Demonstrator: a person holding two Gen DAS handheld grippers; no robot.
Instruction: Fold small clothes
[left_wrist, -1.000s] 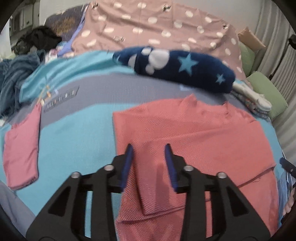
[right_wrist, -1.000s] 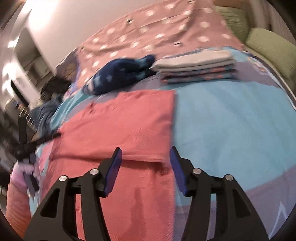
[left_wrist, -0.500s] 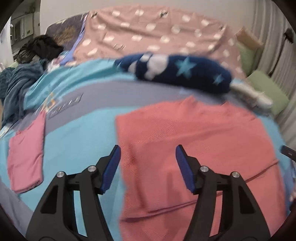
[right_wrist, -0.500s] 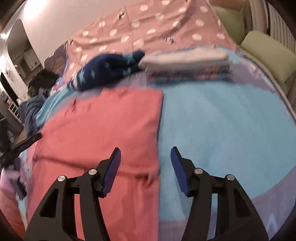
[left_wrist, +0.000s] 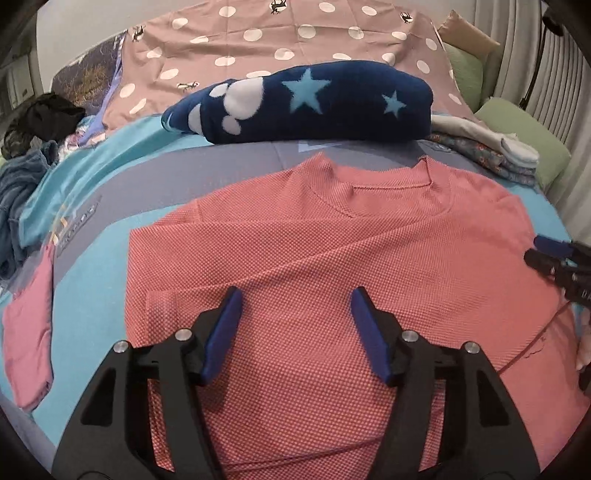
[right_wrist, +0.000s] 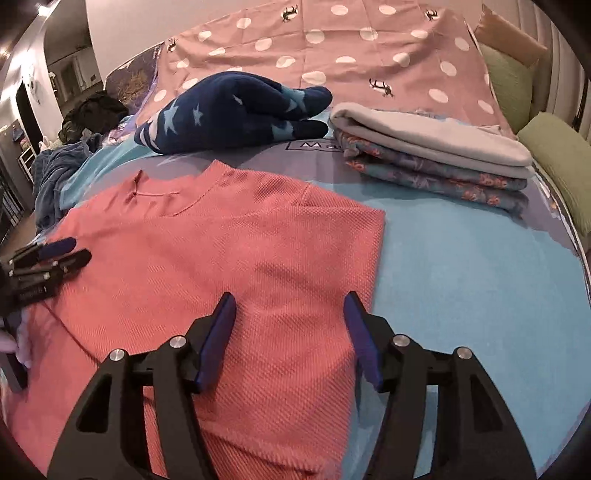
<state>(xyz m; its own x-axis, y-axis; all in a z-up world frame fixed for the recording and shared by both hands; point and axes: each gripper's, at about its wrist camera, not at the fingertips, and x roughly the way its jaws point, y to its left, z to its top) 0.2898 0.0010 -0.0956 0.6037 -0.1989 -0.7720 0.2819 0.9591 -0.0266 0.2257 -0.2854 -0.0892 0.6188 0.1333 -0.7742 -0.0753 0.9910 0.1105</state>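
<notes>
A coral-red knit shirt (left_wrist: 332, 229) lies flat on the blue bed cover, collar at the far end, both sleeves folded inward across the body. My left gripper (left_wrist: 296, 295) hovers over the shirt's left half, jaws wide apart and nothing between the pads. My right gripper (right_wrist: 290, 297) hangs over the shirt (right_wrist: 221, 240) near its folded right edge; its jaws are opening and hold nothing. Each gripper also shows at the edge of the other's view: the right gripper (left_wrist: 550, 251) and the left gripper (right_wrist: 59, 251).
A rolled navy blanket with stars (left_wrist: 314, 107) lies just beyond the collar. A stack of folded clothes (right_wrist: 424, 155) sits at the far right. A small pink garment (left_wrist: 29, 325) lies at the left. Green cushions (right_wrist: 561, 166) line the right side; dark clothes (left_wrist: 22, 192) are piled far left.
Both grippers have moved forward and lower over the shirt, toward its middle. The left gripper's jaws have spread clearly wider; the right one's a little wider.
</notes>
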